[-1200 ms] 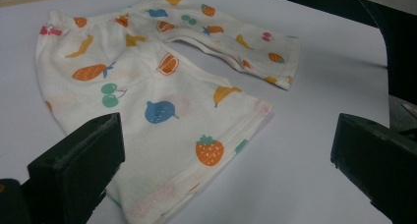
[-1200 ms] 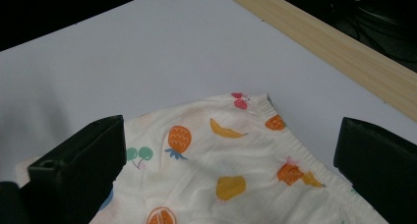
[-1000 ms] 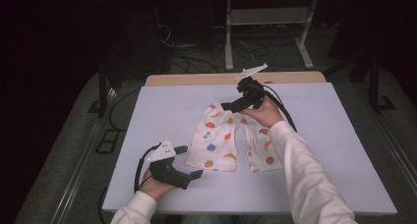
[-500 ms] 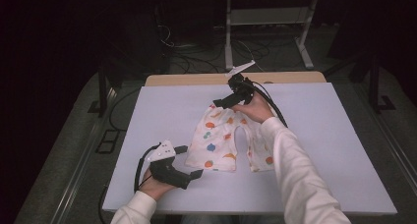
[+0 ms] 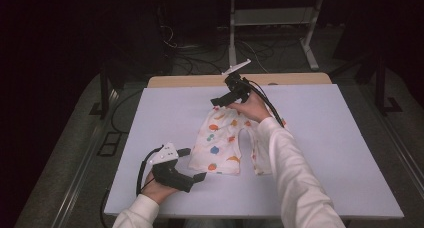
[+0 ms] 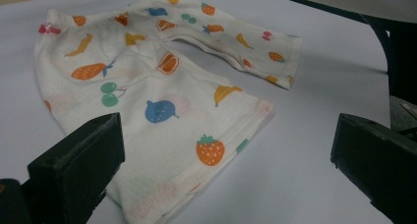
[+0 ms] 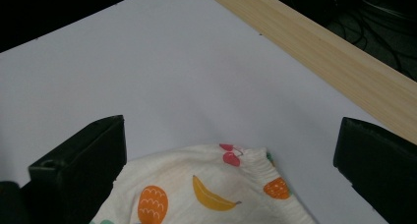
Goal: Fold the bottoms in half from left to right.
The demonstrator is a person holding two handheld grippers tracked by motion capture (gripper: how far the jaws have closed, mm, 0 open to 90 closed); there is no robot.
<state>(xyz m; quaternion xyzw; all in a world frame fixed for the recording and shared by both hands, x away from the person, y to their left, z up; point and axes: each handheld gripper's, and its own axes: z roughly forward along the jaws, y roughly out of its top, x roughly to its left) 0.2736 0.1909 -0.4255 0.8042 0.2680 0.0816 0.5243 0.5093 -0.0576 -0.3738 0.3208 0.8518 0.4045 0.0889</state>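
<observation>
Dark floor with loose cables surrounds a white table point(image 5: 330, 138) whose far edge is a strip of pale wood point(image 5: 290, 79); a light metal stand point(image 5: 272, 19) rises behind it. Near the middle of the white surface lies a small pair of cream shorts point(image 5: 220, 143) printed with fruit, spread flat with the waistband toward the far edge and the two legs pointing back toward the person. The right gripper point(image 5: 222, 101) hovers just beyond the waistband, its jaws spread wide; in the right gripper view the elastic waist corner of the shorts point(image 7: 216, 194) sits between the two black jaws without either one touching the cloth, and the wooden strip point(image 7: 319, 47) runs diagonally beyond. The right hand point(image 5: 252, 108) holds that tool above the upper part of the garment, the white sleeve point(image 5: 290, 173) crossing over one leg. The left gripper point(image 5: 192, 164) rests low at the near left, just beside the hem of the nearer leg, jaws also wide apart and empty; in the left gripper view the hem with a strawberry print point(image 6: 210, 150) lies between them.
</observation>
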